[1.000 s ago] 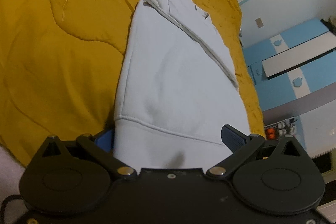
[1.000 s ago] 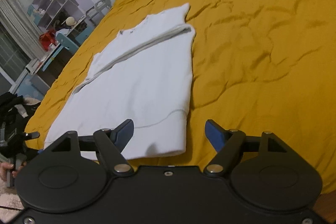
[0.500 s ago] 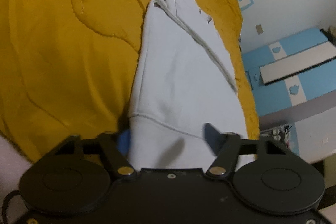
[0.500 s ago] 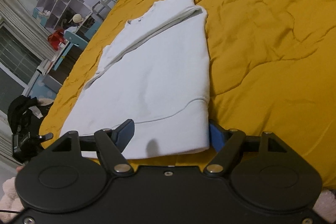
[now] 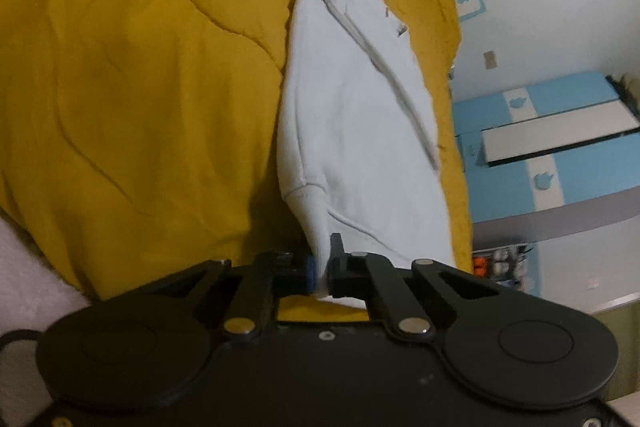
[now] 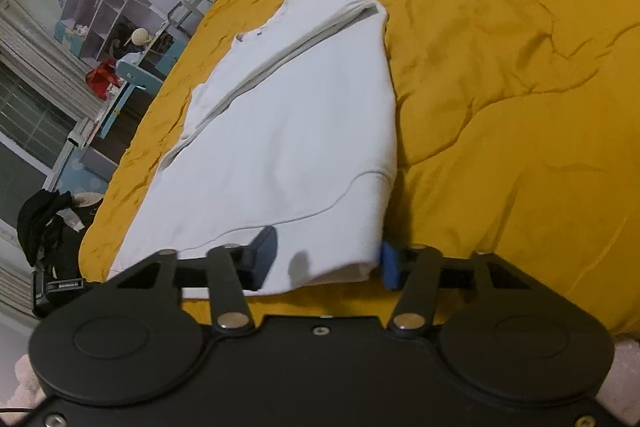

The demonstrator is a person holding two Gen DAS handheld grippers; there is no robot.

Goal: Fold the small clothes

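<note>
Since earlier: left claw (image 5: 320, 273) clenched on shirt (image 5: 352, 131) hem | right claw (image 6: 326, 261) released, straddling hem corner | shirt on bed (image 6: 500, 87) | close right first, lift evenly.

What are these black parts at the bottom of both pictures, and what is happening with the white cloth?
They are hand-held grippers; a person carries one in each hand, each with a camera looking along its two fingers. A white garment, partly folded, lies on a yellow quilt. In the left view, the left gripper has pinched the garment's hem corner shut between its fingers. In the right view, the right gripper is open, with its fingers on either side of the other hem corner.
</note>
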